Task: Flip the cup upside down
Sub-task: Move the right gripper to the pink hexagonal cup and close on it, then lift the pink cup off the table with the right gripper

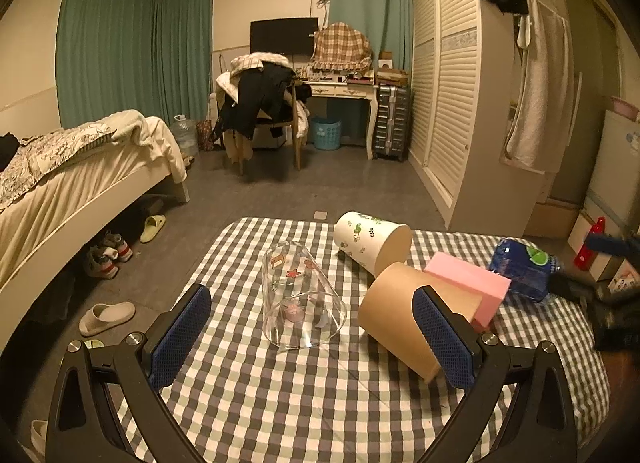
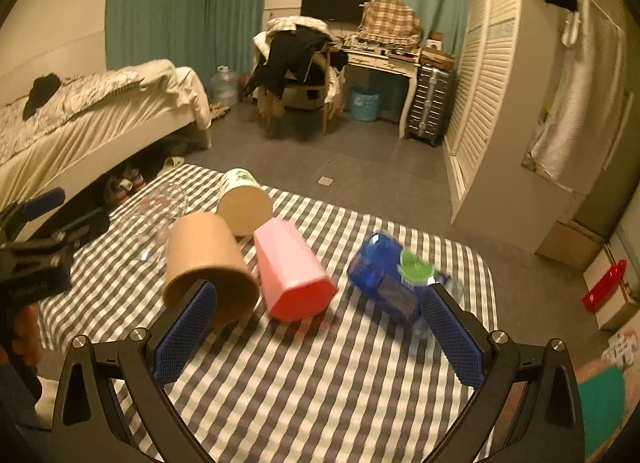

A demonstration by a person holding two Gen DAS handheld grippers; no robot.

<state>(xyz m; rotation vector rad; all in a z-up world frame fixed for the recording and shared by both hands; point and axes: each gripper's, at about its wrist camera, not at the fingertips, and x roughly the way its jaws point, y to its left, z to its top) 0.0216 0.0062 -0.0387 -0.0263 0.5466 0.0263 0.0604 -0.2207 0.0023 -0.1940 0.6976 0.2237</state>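
A clear glass cup [image 1: 298,295] with small stickers stands mouth down on the checked tablecloth [image 1: 304,391], between and beyond my open, empty left gripper [image 1: 316,337]. It shows faintly in the right wrist view [image 2: 158,215]. A brown paper cup [image 1: 404,315] lies on its side beside the left gripper's right finger [image 1: 440,339]. A white patterned cup [image 1: 370,241] lies on its side behind it. A pink cup [image 2: 294,275] lies on its side ahead of my open, empty right gripper [image 2: 318,333]. The brown cup [image 2: 208,267] lies at the right gripper's left fingertip.
A blue plastic bottle [image 2: 384,279] with a green cap lies on the cloth by the right gripper's right finger. The table ends just past the cups. A bed [image 1: 60,183], slippers [image 1: 106,317] and shoes are on the left, a wardrobe [image 1: 452,95] on the right.
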